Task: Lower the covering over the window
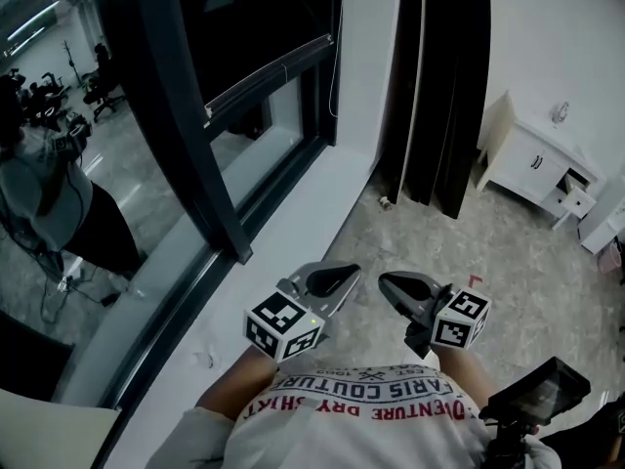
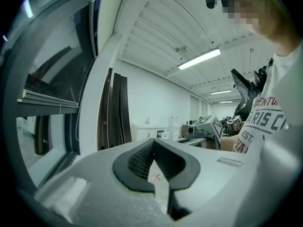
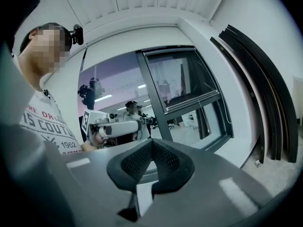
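Note:
The window [image 1: 264,135] has a dark frame, and a blind hangs partway down it. Its bottom rail [image 1: 273,69] crosses the pane, seen also as the rail [image 2: 47,103] and the rail [image 3: 194,100] in the gripper views. A thin white cord [image 1: 334,76] hangs beside the frame's right edge. My left gripper [image 1: 337,281] and right gripper [image 1: 395,286] are held close to the person's chest, well short of the window, tips facing each other. Both are shut with nothing between the pads: left gripper [image 2: 154,143], right gripper [image 3: 151,143].
A white sill [image 1: 293,233] runs below the window. Dark panels [image 1: 439,86] lean in the corner, with a small object [image 1: 386,201] on the floor near them. A white cabinet [image 1: 537,159] stands at the right. A camera rig [image 1: 537,394] sits low right. A person [image 1: 39,193] shows through the glass.

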`<state>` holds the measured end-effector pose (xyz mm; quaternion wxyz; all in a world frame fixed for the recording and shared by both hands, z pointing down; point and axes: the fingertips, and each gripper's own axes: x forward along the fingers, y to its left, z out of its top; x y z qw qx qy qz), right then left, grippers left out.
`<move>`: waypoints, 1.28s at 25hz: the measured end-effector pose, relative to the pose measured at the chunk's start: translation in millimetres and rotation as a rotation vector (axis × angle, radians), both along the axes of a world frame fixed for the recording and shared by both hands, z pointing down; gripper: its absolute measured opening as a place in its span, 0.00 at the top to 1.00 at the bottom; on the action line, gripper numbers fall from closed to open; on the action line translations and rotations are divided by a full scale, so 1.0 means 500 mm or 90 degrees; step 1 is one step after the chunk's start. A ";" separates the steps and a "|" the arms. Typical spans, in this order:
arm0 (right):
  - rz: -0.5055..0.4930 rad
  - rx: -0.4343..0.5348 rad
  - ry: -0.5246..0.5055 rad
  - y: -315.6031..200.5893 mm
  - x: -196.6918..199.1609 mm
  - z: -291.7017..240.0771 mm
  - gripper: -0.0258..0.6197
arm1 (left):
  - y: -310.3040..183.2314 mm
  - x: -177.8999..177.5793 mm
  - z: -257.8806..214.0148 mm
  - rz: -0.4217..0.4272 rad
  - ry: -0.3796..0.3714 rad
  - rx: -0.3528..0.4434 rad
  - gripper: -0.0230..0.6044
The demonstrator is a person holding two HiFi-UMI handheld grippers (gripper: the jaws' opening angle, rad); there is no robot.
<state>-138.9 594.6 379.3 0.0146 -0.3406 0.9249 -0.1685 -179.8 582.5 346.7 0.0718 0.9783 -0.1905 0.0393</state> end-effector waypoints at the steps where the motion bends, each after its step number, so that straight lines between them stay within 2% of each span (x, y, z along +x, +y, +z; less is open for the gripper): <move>1: -0.004 0.001 -0.001 0.000 -0.003 0.000 0.96 | 0.000 -0.001 0.001 -0.002 0.000 -0.001 0.96; 9: -0.005 -0.009 -0.018 -0.013 0.019 0.002 0.96 | -0.012 0.021 0.010 0.001 -0.002 -0.011 0.96; 14: 0.016 -0.011 -0.035 -0.031 0.065 -0.002 0.96 | -0.028 0.059 0.002 0.011 -0.011 0.004 0.96; 21: 0.026 -0.014 -0.039 -0.084 0.109 0.015 0.96 | -0.085 0.106 0.018 0.019 -0.021 -0.013 0.96; 27: 0.042 -0.039 -0.062 -0.186 0.189 0.058 0.96 | -0.182 0.186 0.071 0.031 -0.043 -0.044 0.96; 32: 0.056 -0.060 -0.080 -0.304 0.290 0.093 0.96 | -0.290 0.294 0.117 0.046 -0.056 -0.078 0.96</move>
